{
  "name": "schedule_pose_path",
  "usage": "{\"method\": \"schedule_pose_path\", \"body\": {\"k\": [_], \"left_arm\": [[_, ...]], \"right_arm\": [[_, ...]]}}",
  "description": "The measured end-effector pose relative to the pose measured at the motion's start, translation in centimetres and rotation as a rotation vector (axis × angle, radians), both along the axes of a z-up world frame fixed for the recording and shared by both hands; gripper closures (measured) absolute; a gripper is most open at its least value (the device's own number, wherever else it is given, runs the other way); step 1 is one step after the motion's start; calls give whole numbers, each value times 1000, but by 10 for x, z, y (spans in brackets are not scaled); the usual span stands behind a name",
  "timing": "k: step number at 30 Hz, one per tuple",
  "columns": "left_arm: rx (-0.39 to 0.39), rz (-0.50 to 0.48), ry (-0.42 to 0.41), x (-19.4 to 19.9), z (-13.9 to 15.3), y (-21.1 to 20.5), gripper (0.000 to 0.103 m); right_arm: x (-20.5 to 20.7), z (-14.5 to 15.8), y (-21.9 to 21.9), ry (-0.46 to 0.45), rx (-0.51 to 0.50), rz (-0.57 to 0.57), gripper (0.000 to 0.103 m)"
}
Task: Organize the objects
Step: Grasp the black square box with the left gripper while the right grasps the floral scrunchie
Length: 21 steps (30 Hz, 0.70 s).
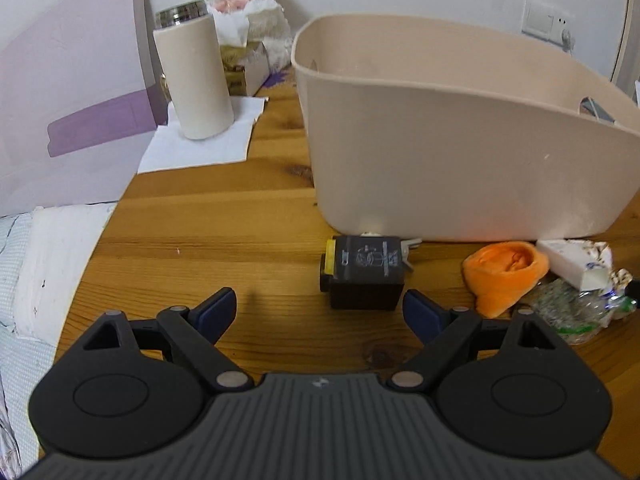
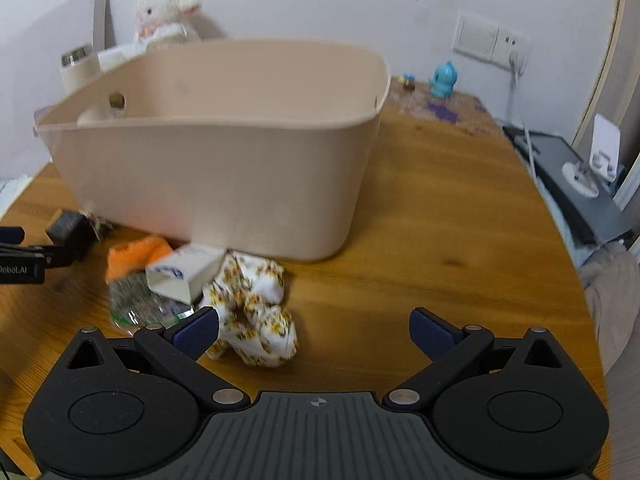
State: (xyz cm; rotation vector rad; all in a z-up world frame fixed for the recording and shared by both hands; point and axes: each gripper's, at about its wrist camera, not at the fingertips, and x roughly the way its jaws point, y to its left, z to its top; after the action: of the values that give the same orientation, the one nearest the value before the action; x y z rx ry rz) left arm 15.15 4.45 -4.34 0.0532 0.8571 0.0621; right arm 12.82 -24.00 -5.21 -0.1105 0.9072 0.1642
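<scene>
From the left wrist view we see our left tool (image 1: 319,312) held low over the wooden worktop (image 1: 208,240), its blue-padded fingers spread wide and grasping nothing; it points toward a small black box (image 1: 366,276) with a yellow end, which lies on the worktop just ahead of the right pad and close against the front wall of the beige basket (image 1: 440,160); to the right of the box sit an orange cloth (image 1: 504,276), a small white carton (image 1: 576,262) and a crinkled clear bag (image 1: 576,312), crowded together; further back on the left a cream flask (image 1: 196,76) with a steel top stands upright on a white napkin (image 1: 200,144), with a white plush lamb (image 1: 250,4) behind it against the wall; a wall switch (image 1: 546,24) shows at upper right, and bedding (image 1: 48,264) lies beyond the left edge of the worktop.

From the right wrist view our right tool (image 2: 314,330) hovers low too, its fingers released and wide apart, holding nothing; a crumpled floral cloth (image 2: 256,316) lies just beside the left pad, touching the white carton (image 2: 184,276); the orange cloth (image 2: 136,256) and the clear bag (image 2: 140,304) sit further left, in front of the basket (image 2: 224,176); the left tool (image 2: 24,256) reaches in from the left edge near the black box (image 2: 70,228); behind the basket we see the flask (image 2: 80,68) and the lamb (image 2: 166,14); a blue figurine (image 2: 442,80) stands at the far side of the worktop (image 2: 440,240) below a wall socket (image 2: 494,42) with a white cable.
</scene>
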Motion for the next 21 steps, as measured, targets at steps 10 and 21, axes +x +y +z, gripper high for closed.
{"method": "schedule_pose_path", "body": {"k": [10, 21], "left_arm": [[0, -13, -29, 12, -13, 0, 12], [-69, -63, -40, 16, -11, -6, 39]], "right_arm": [[12, -22, 4, 49, 25, 8, 0], [9, -19, 18, -13, 32, 49, 34]]}}
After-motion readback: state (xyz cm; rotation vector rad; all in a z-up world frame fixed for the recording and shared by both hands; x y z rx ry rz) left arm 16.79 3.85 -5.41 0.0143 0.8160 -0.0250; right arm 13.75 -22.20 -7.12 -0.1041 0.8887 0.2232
